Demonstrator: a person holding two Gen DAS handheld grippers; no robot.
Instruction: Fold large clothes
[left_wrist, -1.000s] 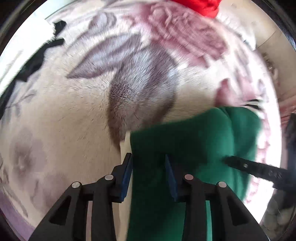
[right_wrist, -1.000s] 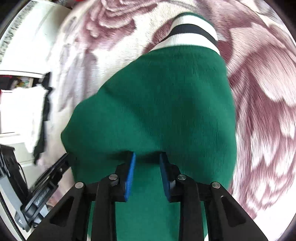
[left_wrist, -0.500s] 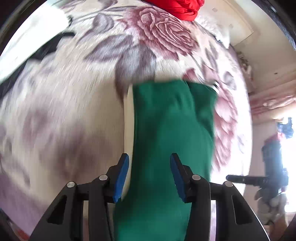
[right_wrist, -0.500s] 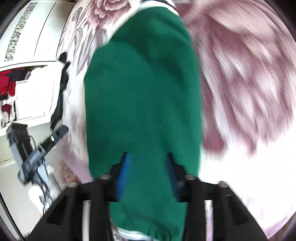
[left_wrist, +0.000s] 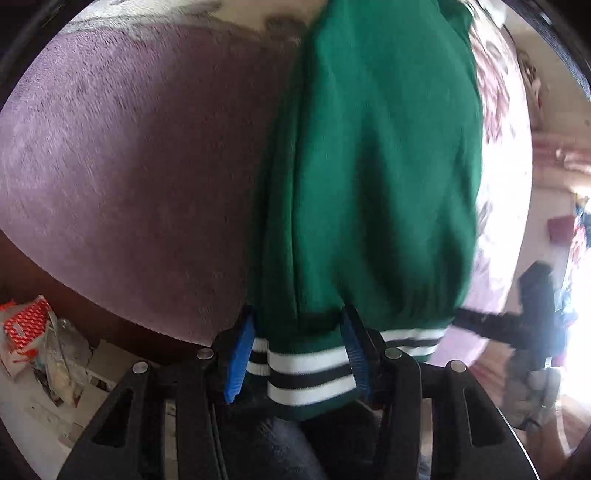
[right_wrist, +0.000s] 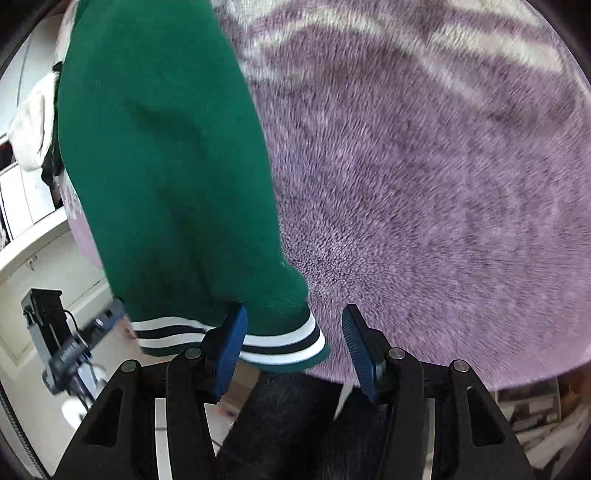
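While your left hand-held gripper (left_wrist: 297, 360) straddles the green sweater (left_wrist: 376, 177)'s striped hem (left_wrist: 306, 369) unclamped, your right hand-held gripper (right_wrist: 291, 349) gapes beside it; the blanket (right_wrist: 424, 166)-laid garment looks partly folded.

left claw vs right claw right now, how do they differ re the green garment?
The left claw has the striped hem of the green knit garment between its blue pads; the right claw has only the hem's corner by its left pad, with purple plush blanket showing in the gap. The hem fills the left claw's gap; the right claw's is mostly bare. Both stand wide.
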